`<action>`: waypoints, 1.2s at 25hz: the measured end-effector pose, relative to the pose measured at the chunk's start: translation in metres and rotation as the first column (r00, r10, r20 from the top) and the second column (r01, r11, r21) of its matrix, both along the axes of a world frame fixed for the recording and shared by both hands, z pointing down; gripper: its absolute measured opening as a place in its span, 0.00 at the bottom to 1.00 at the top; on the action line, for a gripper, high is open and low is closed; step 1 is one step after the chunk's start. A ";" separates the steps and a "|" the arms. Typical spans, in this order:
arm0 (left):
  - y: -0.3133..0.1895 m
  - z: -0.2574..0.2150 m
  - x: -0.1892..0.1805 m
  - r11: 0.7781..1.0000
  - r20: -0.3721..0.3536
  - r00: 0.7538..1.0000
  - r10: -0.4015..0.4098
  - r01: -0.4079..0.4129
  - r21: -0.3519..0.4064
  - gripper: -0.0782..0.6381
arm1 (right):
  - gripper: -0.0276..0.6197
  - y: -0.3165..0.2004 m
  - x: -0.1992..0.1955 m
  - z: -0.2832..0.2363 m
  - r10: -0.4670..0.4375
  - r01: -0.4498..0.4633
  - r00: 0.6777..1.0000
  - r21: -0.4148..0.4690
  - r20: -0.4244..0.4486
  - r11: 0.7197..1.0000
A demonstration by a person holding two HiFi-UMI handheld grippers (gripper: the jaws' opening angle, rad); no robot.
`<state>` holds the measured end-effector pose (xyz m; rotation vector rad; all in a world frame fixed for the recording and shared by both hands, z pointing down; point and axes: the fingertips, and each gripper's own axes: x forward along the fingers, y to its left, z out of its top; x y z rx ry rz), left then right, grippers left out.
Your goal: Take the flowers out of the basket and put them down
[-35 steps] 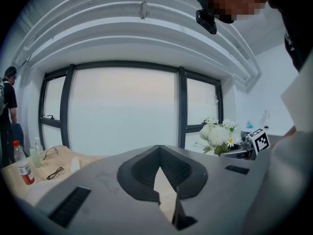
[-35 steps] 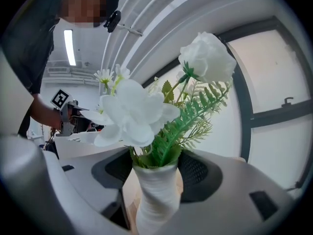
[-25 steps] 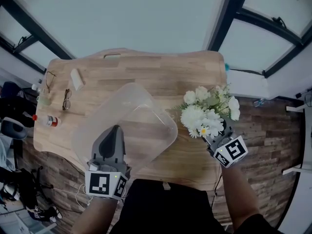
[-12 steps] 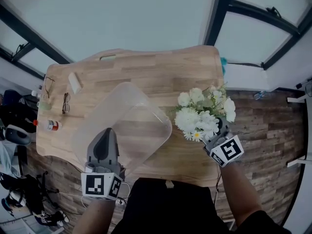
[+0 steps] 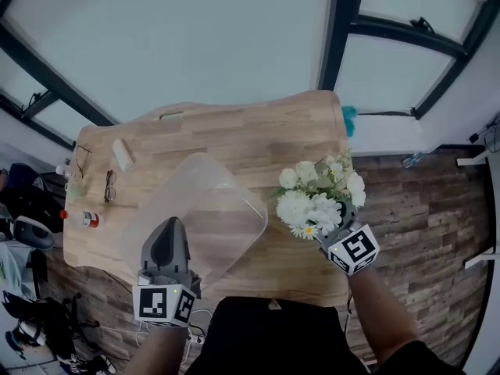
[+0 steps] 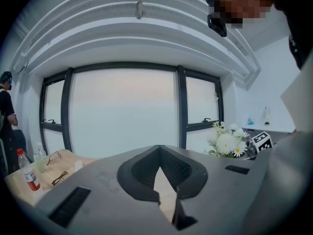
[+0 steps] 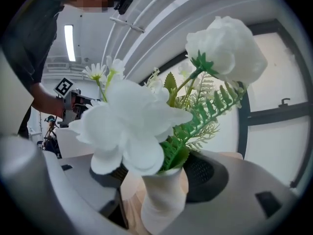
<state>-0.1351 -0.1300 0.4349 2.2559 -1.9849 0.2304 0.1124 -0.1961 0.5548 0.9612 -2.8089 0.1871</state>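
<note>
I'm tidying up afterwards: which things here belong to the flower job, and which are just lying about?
Job in hand: flowers, clear basket.
Lying about: dark glasses, wire glasses, red-capped bottle, small white block, teal object.

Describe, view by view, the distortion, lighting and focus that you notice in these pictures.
Head view: the wide lens bows the window frames and the table edge, and the panes are evenly bright. Left gripper view: dark vignette in the corners, a mosaic patch at top right. Right gripper view: the flowers sit so close that the petals look soft, backlit by the panes.
</note>
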 end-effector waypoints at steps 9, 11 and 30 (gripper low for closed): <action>-0.012 -0.016 0.011 0.998 -0.009 0.999 0.040 -0.040 0.042 0.12 | 0.56 0.003 0.010 -0.001 0.057 -0.058 0.998 -0.036 -0.028 0.998; -0.015 -0.018 0.015 0.998 -0.010 0.999 0.050 -0.050 0.049 0.12 | 0.56 0.004 0.013 -0.001 0.067 -0.069 0.997 -0.038 -0.042 0.997; -0.023 -0.015 0.034 0.994 -0.017 0.995 0.098 -0.097 0.059 0.12 | 0.57 0.033 0.061 -0.021 0.185 -0.185 0.983 -0.067 -0.007 0.980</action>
